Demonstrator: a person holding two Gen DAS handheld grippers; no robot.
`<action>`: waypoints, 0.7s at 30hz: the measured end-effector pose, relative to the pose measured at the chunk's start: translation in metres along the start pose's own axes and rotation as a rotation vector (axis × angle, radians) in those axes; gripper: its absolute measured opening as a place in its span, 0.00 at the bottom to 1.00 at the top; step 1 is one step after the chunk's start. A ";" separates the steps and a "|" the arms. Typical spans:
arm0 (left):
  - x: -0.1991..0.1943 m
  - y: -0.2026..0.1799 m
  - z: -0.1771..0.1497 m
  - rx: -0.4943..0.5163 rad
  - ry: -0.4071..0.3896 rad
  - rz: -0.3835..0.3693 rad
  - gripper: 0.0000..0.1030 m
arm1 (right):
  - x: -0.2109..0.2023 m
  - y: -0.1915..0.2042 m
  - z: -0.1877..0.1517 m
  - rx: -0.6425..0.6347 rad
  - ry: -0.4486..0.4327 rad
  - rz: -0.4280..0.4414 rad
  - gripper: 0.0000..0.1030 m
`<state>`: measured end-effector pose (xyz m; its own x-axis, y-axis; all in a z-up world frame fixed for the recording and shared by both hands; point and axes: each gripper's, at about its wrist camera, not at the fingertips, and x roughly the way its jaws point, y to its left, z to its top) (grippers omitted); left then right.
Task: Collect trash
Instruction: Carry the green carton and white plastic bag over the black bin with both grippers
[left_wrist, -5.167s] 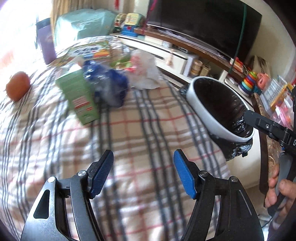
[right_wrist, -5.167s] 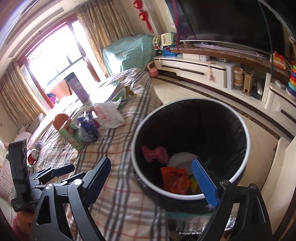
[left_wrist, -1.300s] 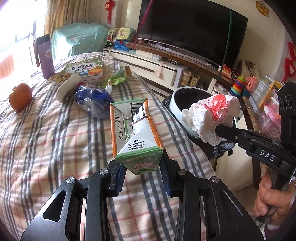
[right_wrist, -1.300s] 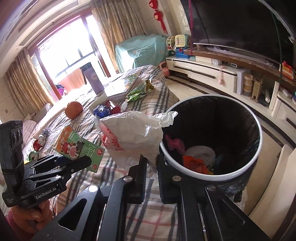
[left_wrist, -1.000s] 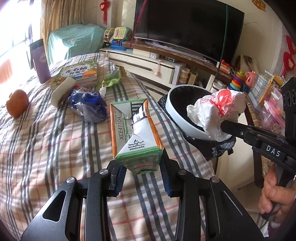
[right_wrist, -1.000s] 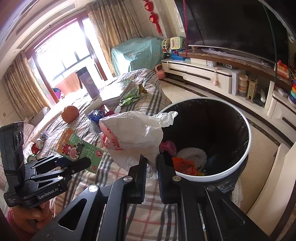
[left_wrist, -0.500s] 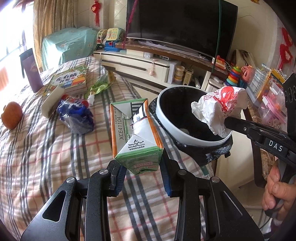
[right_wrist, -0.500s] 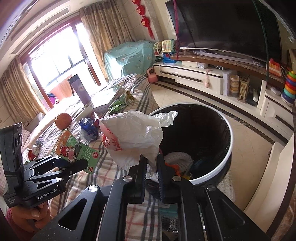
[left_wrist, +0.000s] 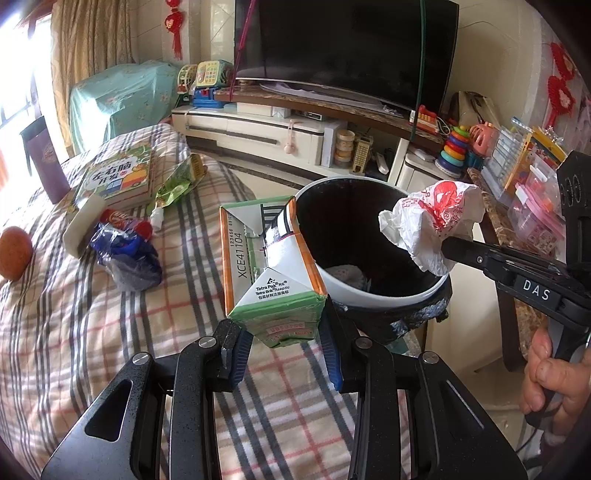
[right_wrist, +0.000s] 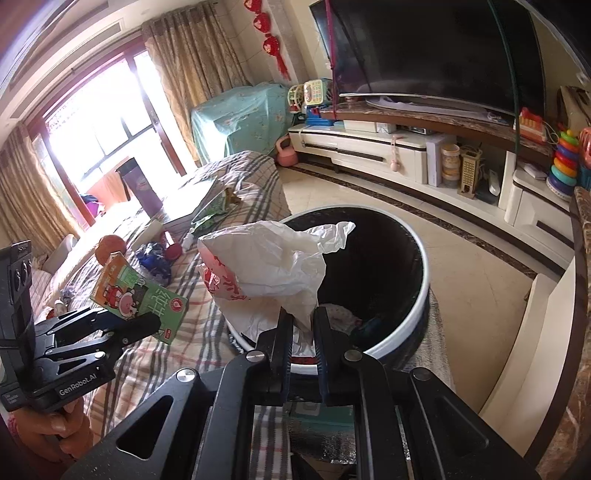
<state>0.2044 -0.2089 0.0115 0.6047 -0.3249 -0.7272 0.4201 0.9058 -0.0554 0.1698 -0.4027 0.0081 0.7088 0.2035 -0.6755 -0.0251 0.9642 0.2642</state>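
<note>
Left tongs (left_wrist: 284, 345): I clamp the green drink carton (left_wrist: 271, 266), frame centre.
Right tongs (right_wrist: 303, 325): I pinch the white plastic bag (right_wrist: 266, 273) over the trash bin (right_wrist: 406, 332).

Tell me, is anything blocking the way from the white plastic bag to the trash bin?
Nothing visible does. The plastic bag, held in the right tongs, hangs at the bin's open, lidless rim.

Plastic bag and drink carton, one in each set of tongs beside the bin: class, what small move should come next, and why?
Probably open the right tongs and drop the plastic bag. It already hangs over the bin's open mouth, while the drink carton in the left tongs sits beside the rim, above the blanket, and needs carrying further across.
</note>
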 end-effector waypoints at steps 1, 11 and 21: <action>0.000 -0.001 0.001 0.002 -0.001 -0.001 0.31 | 0.000 -0.002 0.000 0.004 0.000 -0.004 0.10; 0.007 -0.008 0.012 0.019 -0.002 -0.010 0.31 | 0.004 -0.019 0.005 0.032 0.004 -0.032 0.10; 0.024 -0.020 0.026 0.048 0.015 -0.028 0.31 | 0.016 -0.030 0.013 0.045 0.021 -0.052 0.11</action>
<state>0.2278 -0.2420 0.0131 0.5823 -0.3454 -0.7360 0.4691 0.8821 -0.0429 0.1910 -0.4308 -0.0013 0.6937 0.1576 -0.7028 0.0431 0.9649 0.2589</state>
